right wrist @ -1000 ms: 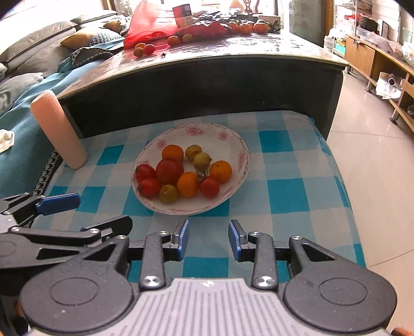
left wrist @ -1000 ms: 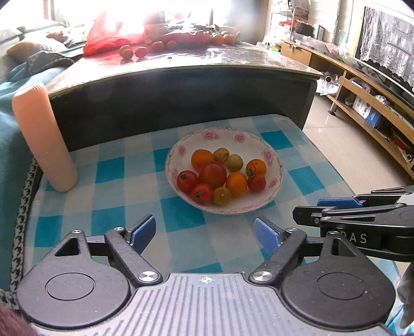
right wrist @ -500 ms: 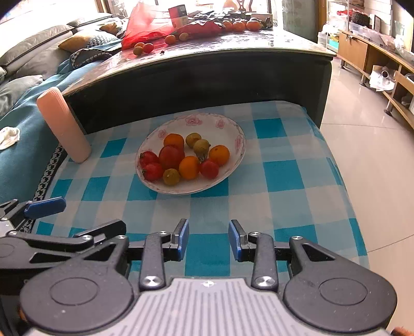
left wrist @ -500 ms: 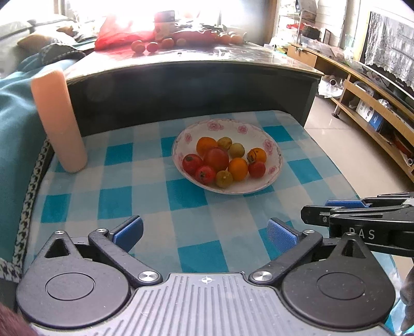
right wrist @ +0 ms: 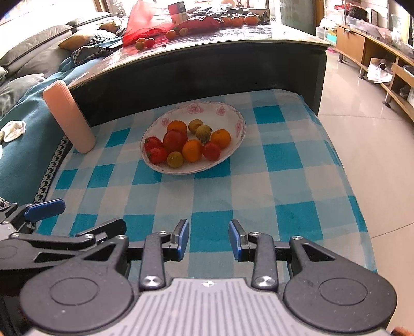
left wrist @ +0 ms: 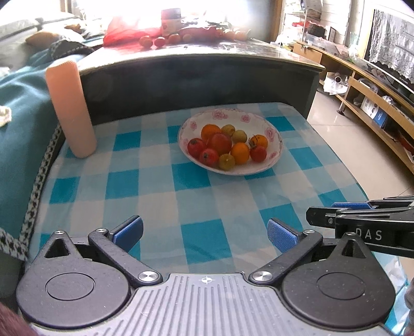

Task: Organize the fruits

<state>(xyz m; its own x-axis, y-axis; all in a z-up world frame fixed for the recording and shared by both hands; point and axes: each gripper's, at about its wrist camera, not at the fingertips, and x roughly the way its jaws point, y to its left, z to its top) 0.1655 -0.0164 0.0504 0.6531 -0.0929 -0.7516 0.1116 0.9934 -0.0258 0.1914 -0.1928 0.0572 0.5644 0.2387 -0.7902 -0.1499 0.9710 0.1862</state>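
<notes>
Floral bowl (left wrist: 274, 152) holds fruits (left wrist: 227, 147).

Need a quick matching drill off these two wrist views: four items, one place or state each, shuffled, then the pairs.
Items:
1. flowered plate
2. pink cylinder
3. red plastic bag
4. left hand-held gripper

Places or states:
A. on the dark raised table at the back
B. wide open, nothing between its pads
C. on the checkered cloth, holding small red, orange and yellow-green fruits
D. upright at the cloth's left edge

Pairs: 1-C, 2-D, 3-A, 4-B
</notes>
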